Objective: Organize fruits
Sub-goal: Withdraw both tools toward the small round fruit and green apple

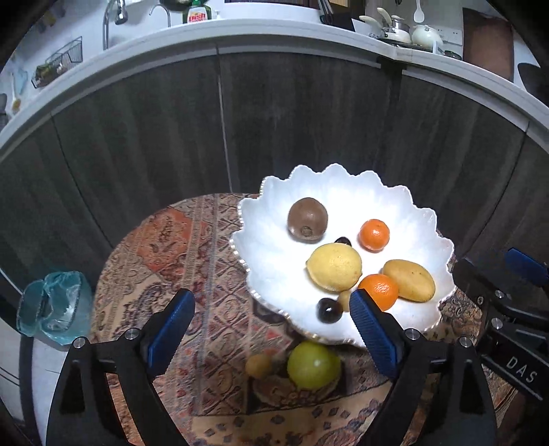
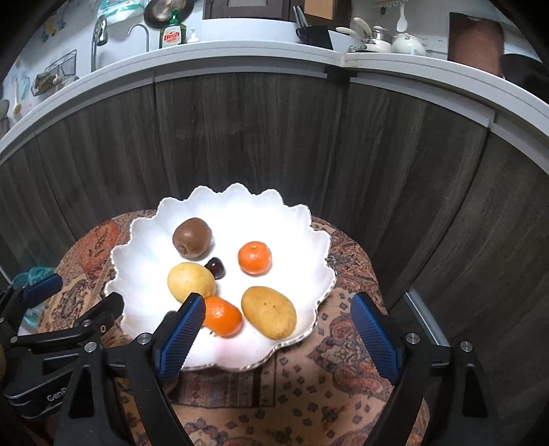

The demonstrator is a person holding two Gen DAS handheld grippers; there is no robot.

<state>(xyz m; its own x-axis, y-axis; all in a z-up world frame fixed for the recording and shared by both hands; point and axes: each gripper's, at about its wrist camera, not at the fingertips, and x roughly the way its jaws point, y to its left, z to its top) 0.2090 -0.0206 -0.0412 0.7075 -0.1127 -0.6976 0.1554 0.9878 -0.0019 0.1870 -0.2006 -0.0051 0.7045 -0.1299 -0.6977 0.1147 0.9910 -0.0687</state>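
A white scalloped bowl (image 1: pixel 274 254) (image 2: pixel 144 260) holds a kiwi (image 1: pixel 307 220) (image 2: pixel 192 237), a lemon (image 1: pixel 334 267) (image 2: pixel 189 280), two mandarins (image 1: pixel 374 235) (image 2: pixel 255 257), a yellow mango (image 1: pixel 409 280) (image 2: pixel 268 311) and dark plums (image 1: pixel 329 310). A green apple (image 1: pixel 313 365) and a small yellow fruit (image 1: pixel 258 365) lie on the cloth in front of the bowl. My left gripper (image 1: pixel 271 305) is open and empty above them. My right gripper (image 2: pixel 276 308) is open and empty over the bowl's near edge.
The round table has a patterned cloth (image 1: pixel 192 260). A bin with a teal bag (image 1: pixel 51 305) stands at the left. Dark cabinet fronts (image 1: pixel 274 120) and a kitchen counter (image 1: pixel 274 31) lie beyond.
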